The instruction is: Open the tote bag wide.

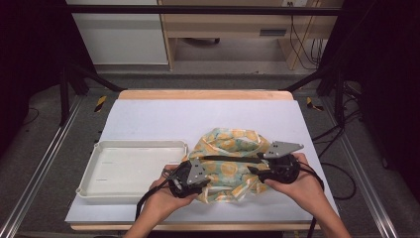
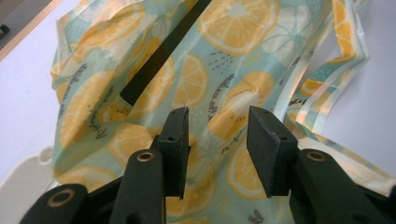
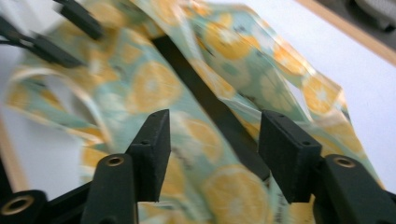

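Observation:
A crumpled teal cloth bag (image 1: 229,144) printed with orange slices lies on the white table mat, with a black strap (image 1: 233,159) across it. My left gripper (image 1: 207,181) is at its near left edge and my right gripper (image 1: 255,171) at its near right edge, both pointing inward. In the left gripper view the left gripper (image 2: 217,140) hovers over the bag (image 2: 224,70) with its jaws apart and nothing pressed between them. The right gripper (image 3: 215,144) likewise stands open above the bag (image 3: 154,88) and its strap (image 3: 210,102).
An empty white tray (image 1: 99,161) sits on the mat left of the bag. The mat (image 1: 198,116) stretches bare toward the far wooden table edge (image 1: 203,94). Black frame posts and cables flank the table.

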A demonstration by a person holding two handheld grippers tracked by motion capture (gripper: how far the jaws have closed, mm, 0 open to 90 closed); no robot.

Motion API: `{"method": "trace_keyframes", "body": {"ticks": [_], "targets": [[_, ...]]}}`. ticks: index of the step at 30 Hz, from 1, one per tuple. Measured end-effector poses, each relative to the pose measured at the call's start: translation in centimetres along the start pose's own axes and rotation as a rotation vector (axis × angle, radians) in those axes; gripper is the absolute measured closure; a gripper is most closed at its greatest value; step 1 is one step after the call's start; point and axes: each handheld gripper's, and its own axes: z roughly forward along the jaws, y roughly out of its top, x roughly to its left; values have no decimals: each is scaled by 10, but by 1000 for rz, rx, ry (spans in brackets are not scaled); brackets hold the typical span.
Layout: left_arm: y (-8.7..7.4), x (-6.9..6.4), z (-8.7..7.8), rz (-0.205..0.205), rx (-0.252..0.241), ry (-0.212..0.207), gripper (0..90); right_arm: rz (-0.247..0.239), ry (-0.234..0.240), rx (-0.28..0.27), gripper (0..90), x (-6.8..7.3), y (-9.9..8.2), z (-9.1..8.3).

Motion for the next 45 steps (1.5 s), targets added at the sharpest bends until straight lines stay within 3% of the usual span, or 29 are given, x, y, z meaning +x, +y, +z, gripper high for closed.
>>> {"method": "trace_keyframes", "body": {"ticks": [1,4,8,10,13,18,26,30,33,37,42,45], "targets": [[-1,1,0,-6,-1,2,592,18,9,34,416,-11,-5,10],[-3,3,0,-7,6,3,593,34,38,84,374,-16,-13,22],[-3,4,-1,-8,9,6,594,11,77,111,305,-9,-20,34],[-3,4,-2,-12,7,5,595,-15,69,119,279,-5,-22,39],[-3,5,-2,-14,3,6,595,-34,59,107,350,-1,-23,40],[-3,8,-5,-20,-13,9,592,-80,62,95,594,4,-24,38],[0,12,-5,-17,-25,7,524,-68,63,47,882,5,-30,34],[10,14,2,27,-11,-6,448,-86,64,22,900,6,-30,30],[16,17,4,30,-18,-16,408,-89,60,2,900,5,-28,27],[33,26,11,58,-9,-64,353,-98,43,-56,900,4,-18,17],[48,36,16,78,18,-81,333,-120,27,-94,900,3,-7,10],[53,42,21,66,18,-87,324,-126,25,-104,900,3,-4,7]]}}
